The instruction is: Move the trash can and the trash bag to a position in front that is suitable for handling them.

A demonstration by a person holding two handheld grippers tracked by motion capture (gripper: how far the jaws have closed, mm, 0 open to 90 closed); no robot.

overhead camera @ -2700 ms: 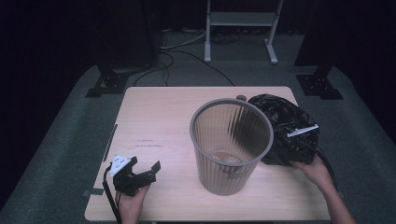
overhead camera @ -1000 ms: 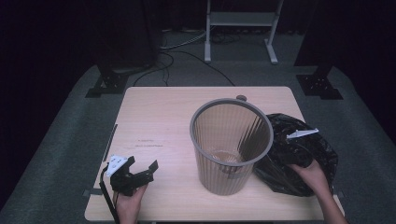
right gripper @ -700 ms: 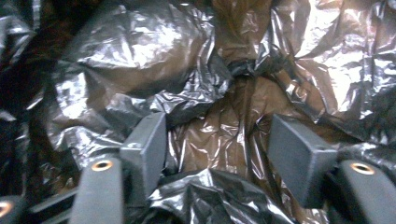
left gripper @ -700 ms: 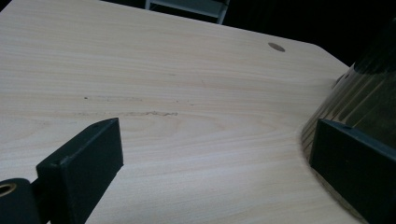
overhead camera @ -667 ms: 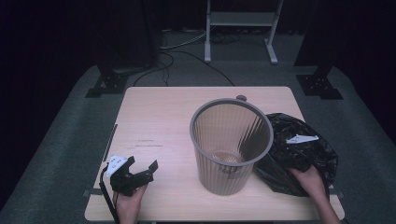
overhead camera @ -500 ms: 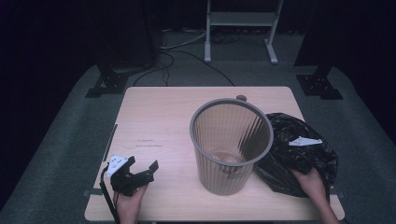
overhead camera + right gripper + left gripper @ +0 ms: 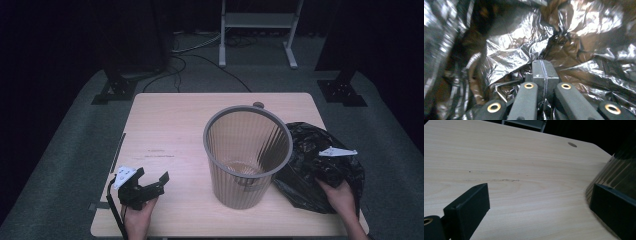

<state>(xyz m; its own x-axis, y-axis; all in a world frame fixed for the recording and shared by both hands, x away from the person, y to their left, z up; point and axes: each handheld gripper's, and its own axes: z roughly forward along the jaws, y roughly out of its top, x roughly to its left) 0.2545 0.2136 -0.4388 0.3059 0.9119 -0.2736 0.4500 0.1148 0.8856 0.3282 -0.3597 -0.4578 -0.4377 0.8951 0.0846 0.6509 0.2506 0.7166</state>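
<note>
Right gripper (image 7: pixel 543 68) clamped on black bag (image 7: pixel 320 170), mostly hidden; left gripper (image 7: pixel 150 181) apart.

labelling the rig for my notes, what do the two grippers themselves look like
Both are black. The left gripper has blocky flat jaws, a white plate on top and a black cable trailing from it. The right gripper has dark grey link arms with brass-coloured rivets; a pale three-cornered plate sits above it.

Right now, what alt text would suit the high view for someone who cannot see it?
A ribbed bin stands on a wooden table. The right gripper is buried in a black bag beside it; the left gripper rests open.
</note>
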